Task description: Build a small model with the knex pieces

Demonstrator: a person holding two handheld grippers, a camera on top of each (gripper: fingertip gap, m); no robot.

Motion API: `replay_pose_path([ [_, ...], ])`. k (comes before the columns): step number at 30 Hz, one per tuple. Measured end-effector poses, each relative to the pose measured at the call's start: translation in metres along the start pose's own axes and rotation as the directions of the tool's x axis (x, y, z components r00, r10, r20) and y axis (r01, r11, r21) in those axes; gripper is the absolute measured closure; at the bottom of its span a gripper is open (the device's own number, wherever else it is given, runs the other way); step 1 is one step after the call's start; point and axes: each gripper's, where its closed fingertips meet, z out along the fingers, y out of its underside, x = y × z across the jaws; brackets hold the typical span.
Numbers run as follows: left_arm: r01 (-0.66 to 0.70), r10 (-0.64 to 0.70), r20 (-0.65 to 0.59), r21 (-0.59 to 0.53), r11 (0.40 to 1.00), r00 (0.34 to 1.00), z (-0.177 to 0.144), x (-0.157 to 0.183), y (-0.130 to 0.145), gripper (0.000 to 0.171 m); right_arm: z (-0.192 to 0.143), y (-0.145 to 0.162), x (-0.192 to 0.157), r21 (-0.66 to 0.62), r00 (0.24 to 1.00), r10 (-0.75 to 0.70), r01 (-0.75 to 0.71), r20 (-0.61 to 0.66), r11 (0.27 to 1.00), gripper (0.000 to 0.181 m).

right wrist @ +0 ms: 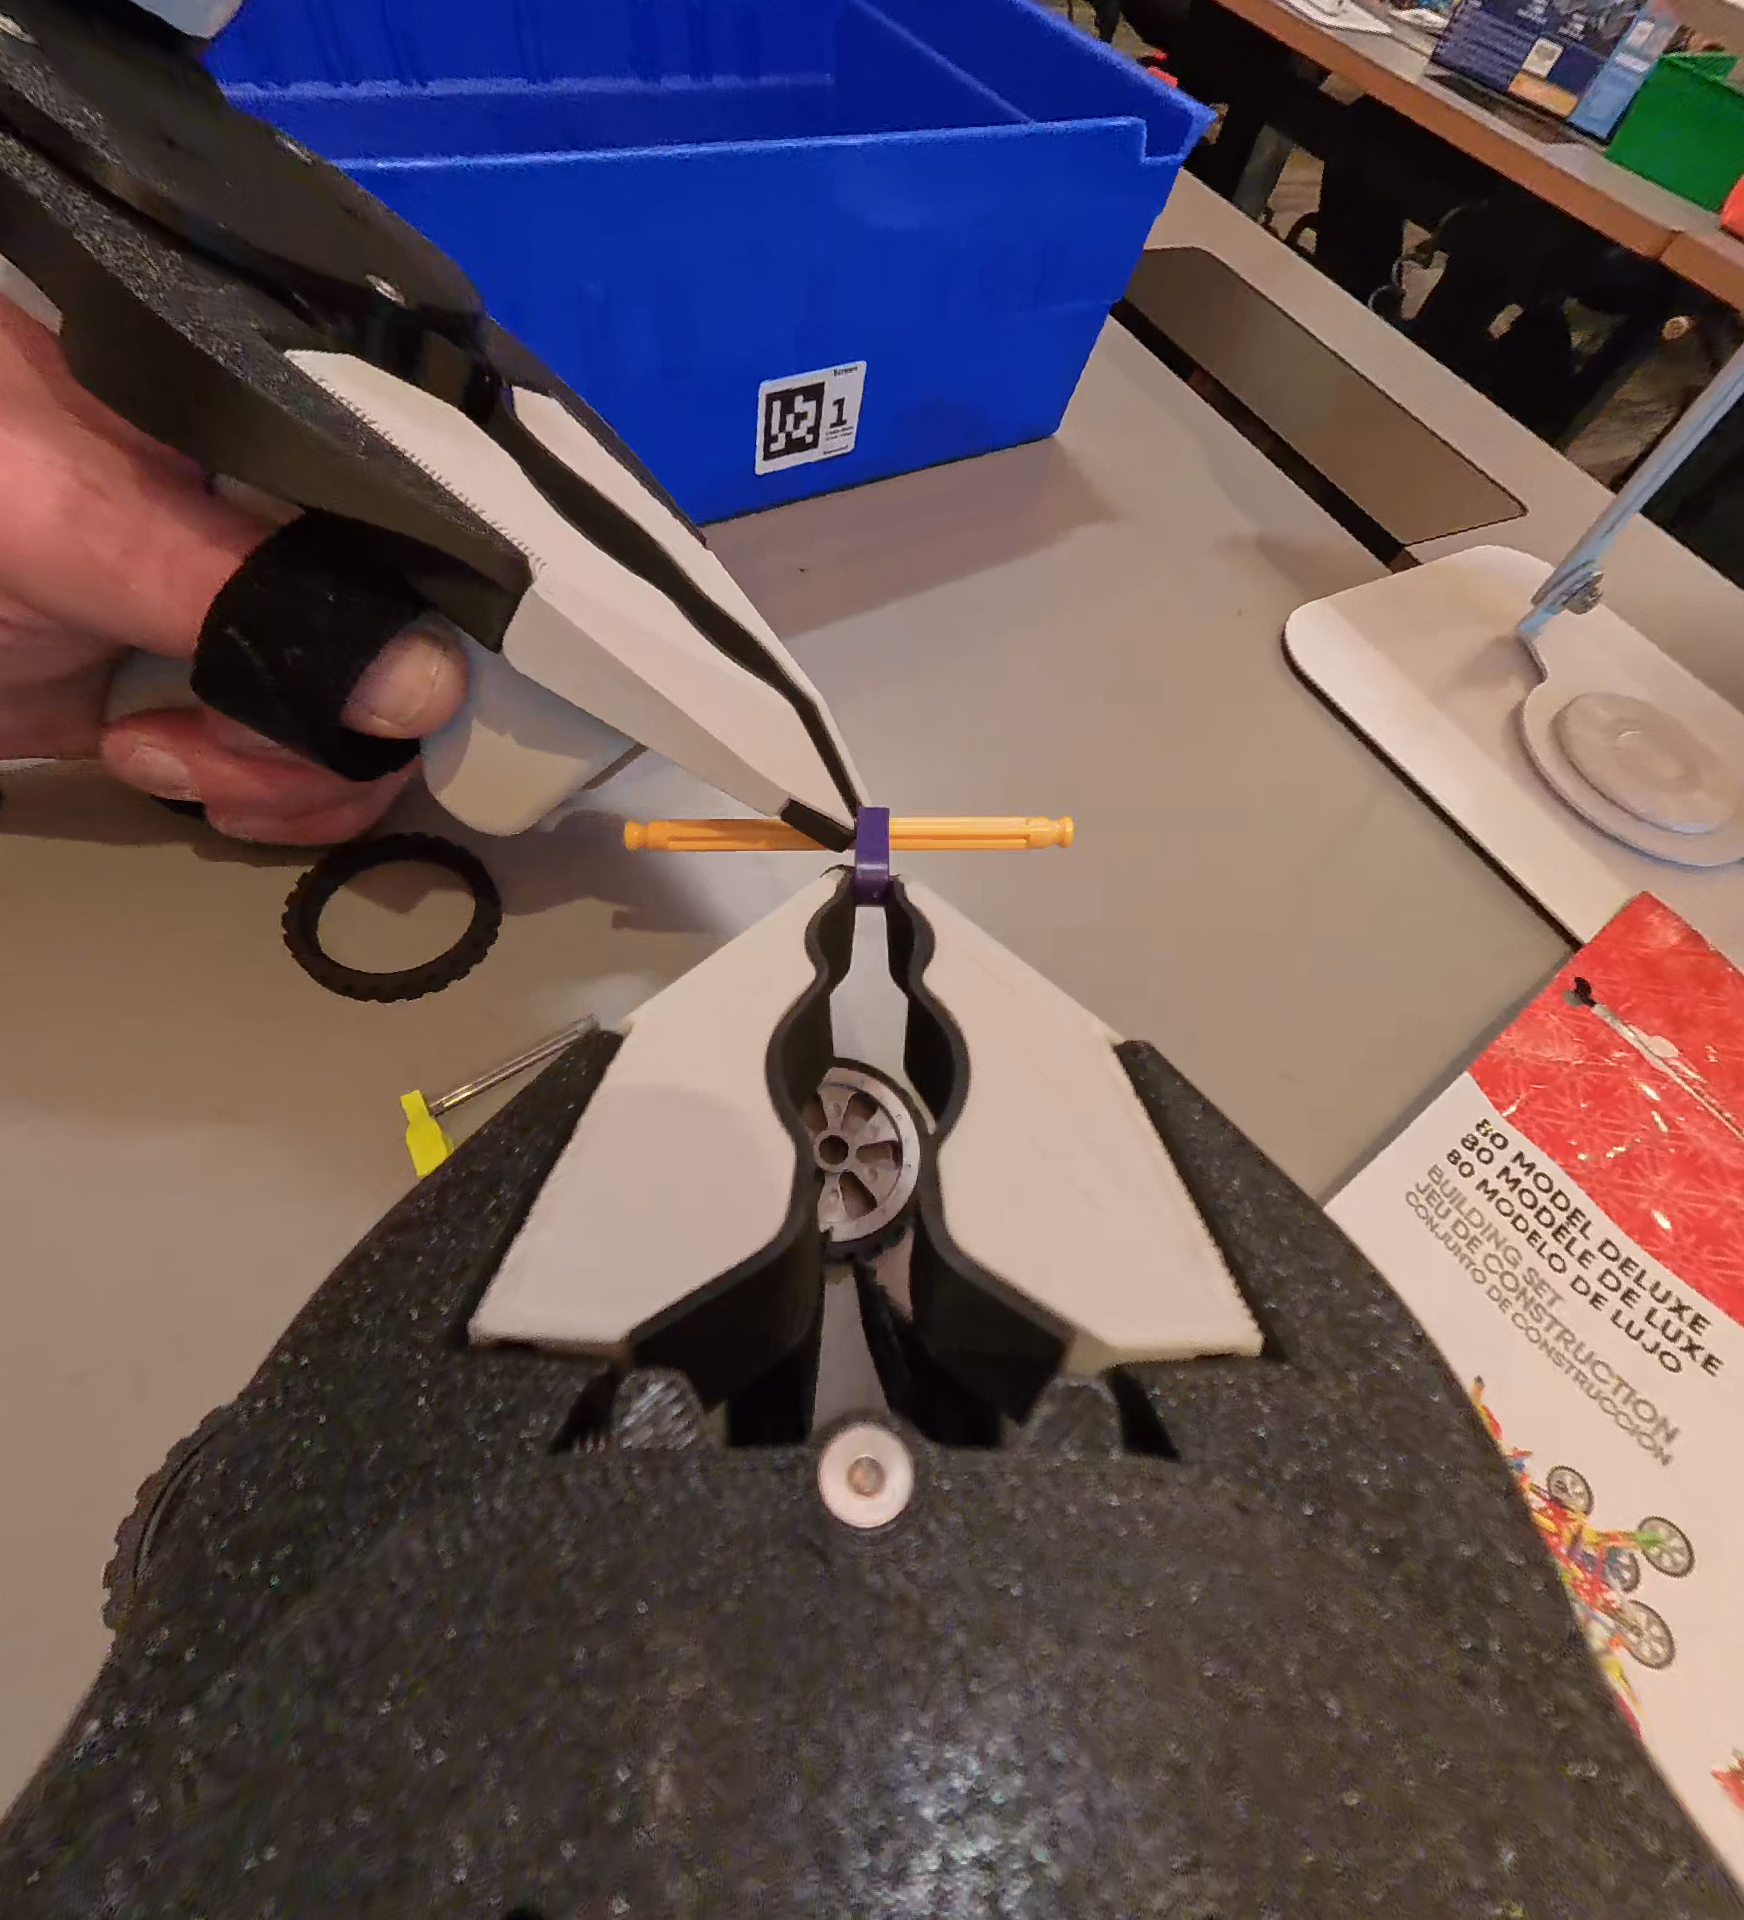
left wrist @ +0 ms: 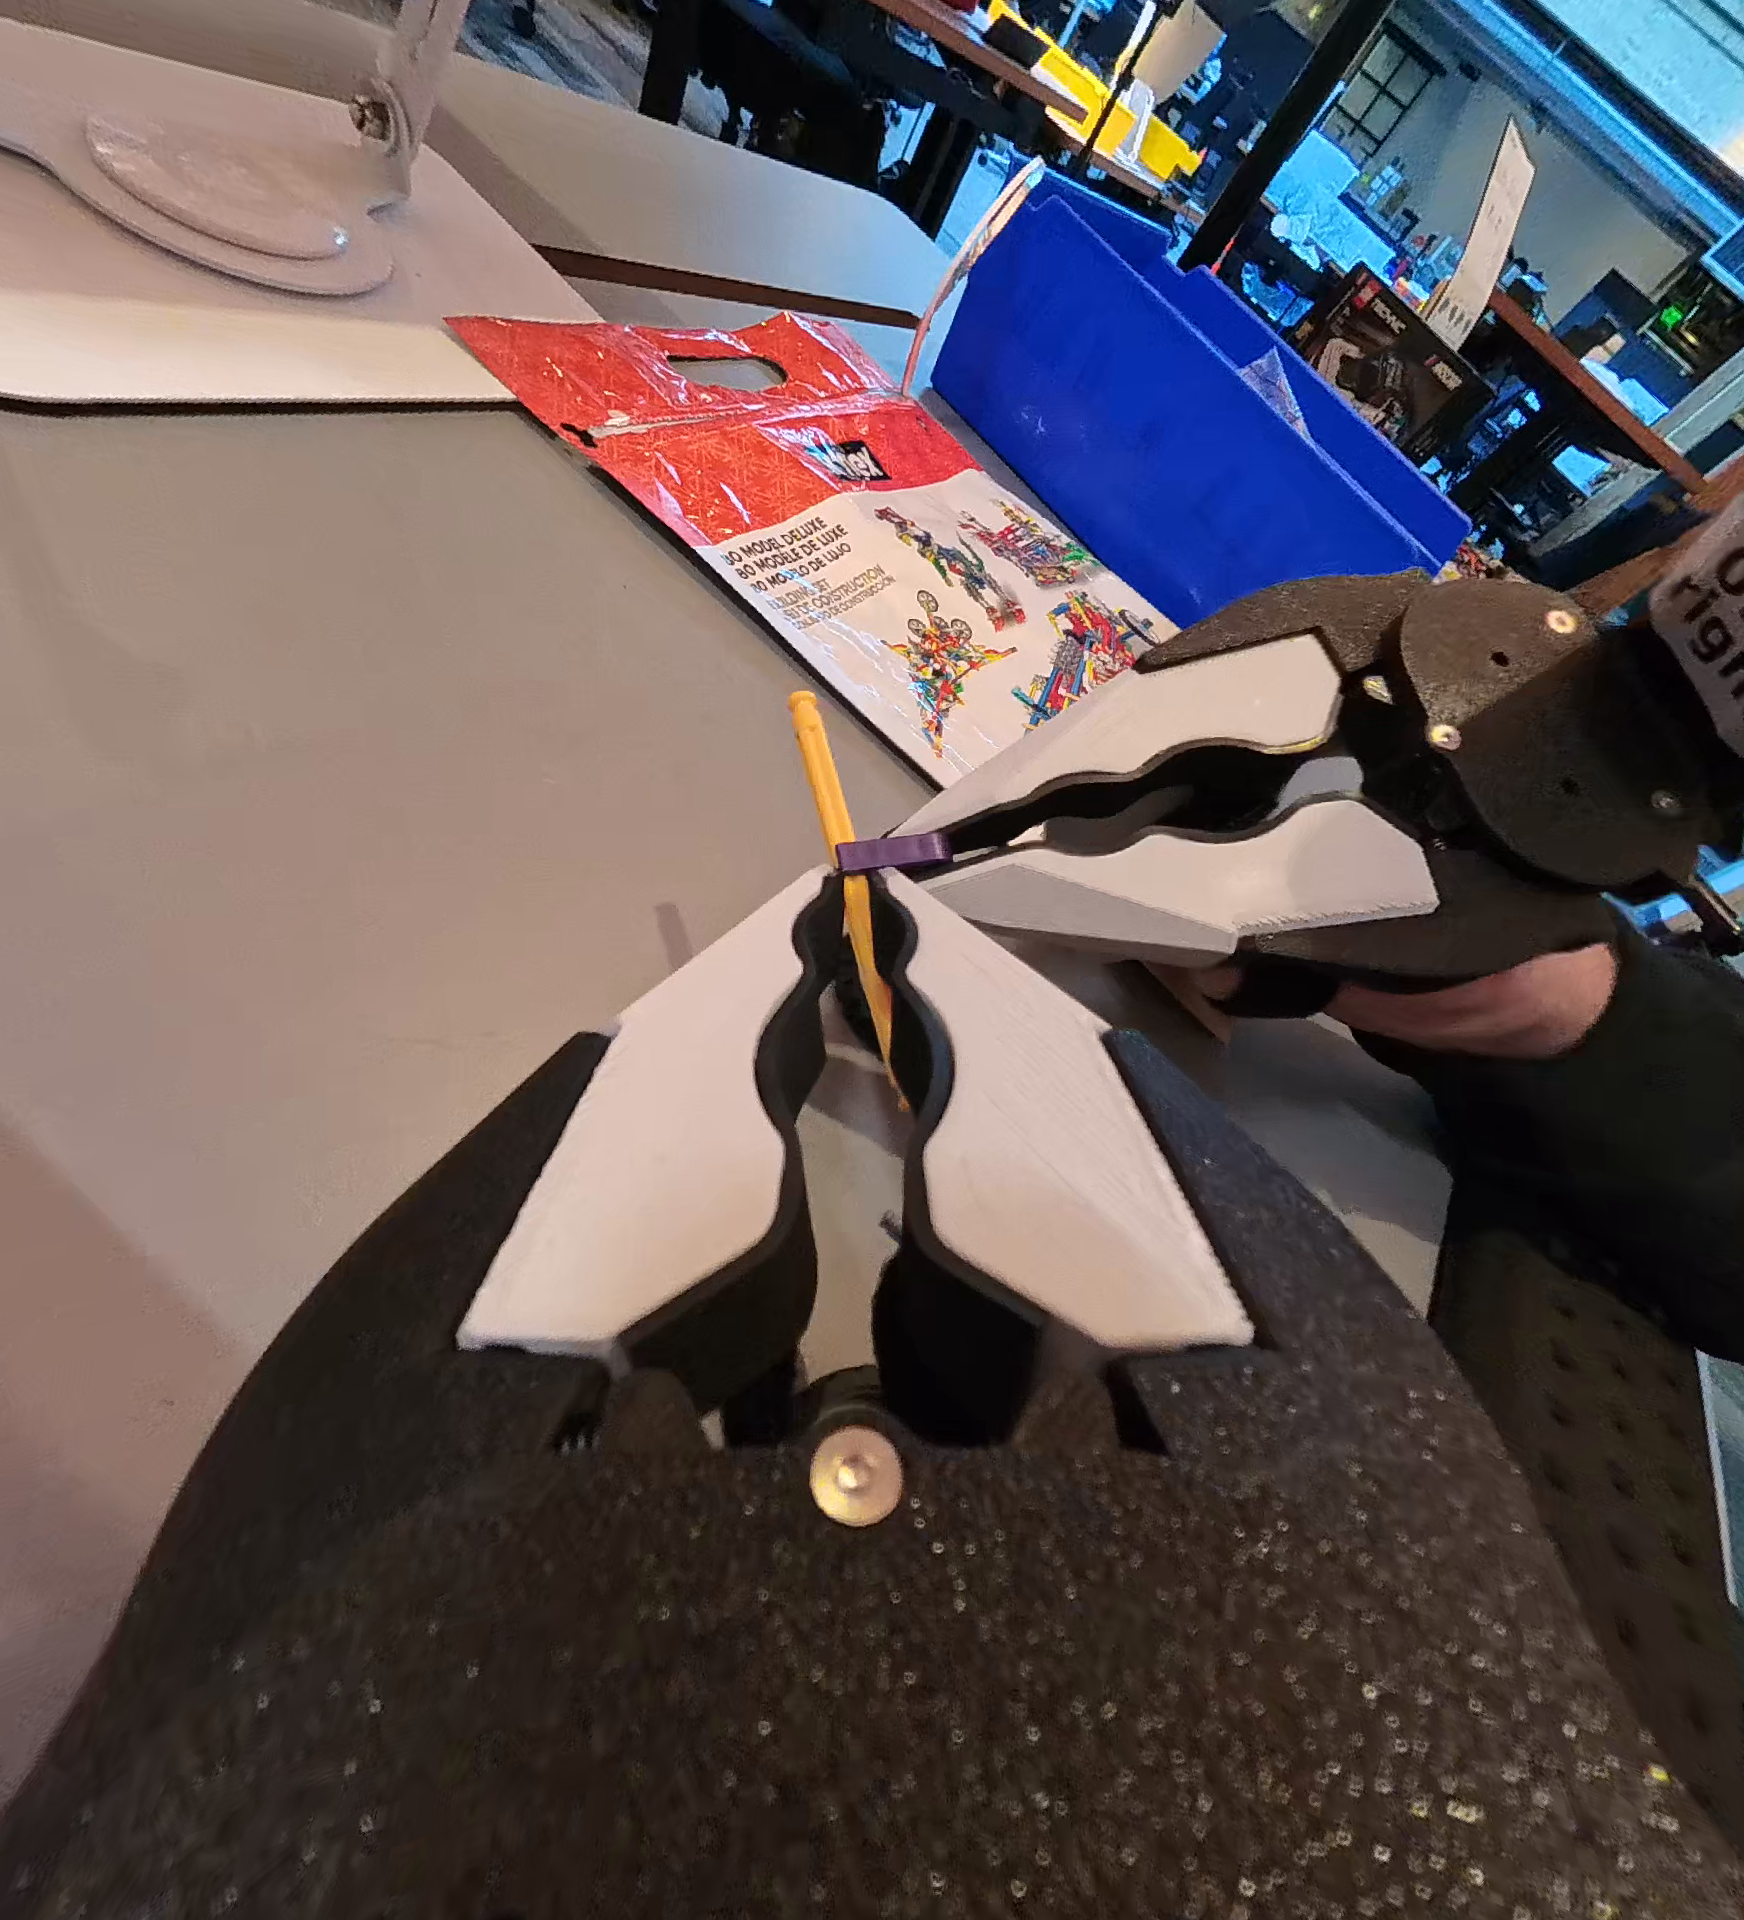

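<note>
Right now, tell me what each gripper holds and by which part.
Left gripper pinches the yellow rod near its middle. Right gripper pinches the purple clip by its tail; the clip's other end sits on the rod.

A thin yellow rod (right wrist: 847, 833) lies flat in the air, pinched by the left claw (right wrist: 840, 831). A small purple clip (right wrist: 873, 854) sits on its middle, held by the right claw (right wrist: 870, 894) from 6 o'clock.
</note>
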Motion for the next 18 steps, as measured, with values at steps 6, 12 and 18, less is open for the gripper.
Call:
replay_pose_path([
  [6,-0.063,0.064,0.064,-0.010,0.998,0.996,0.001,-0.004,0.000,0.170,0.004,0.001,0.001,-0.039,0.998,-0.016,0.013,-0.059,0.999,0.178],
  [12,-0.167,0.174,0.120,-0.068,0.984,0.977,0.005,-0.005,0.006,0.171,0.008,0.011,0.000,-0.084,0.996,0.084,-0.085,-0.021,0.993,0.179],
  [18,-0.331,0.360,0.184,-0.168,0.928,0.915,0.007,-0.007,0.013,0.170,0.010,0.020,-0.002,-0.127,0.996,0.087,-0.086,0.000,0.988,0.179],
])
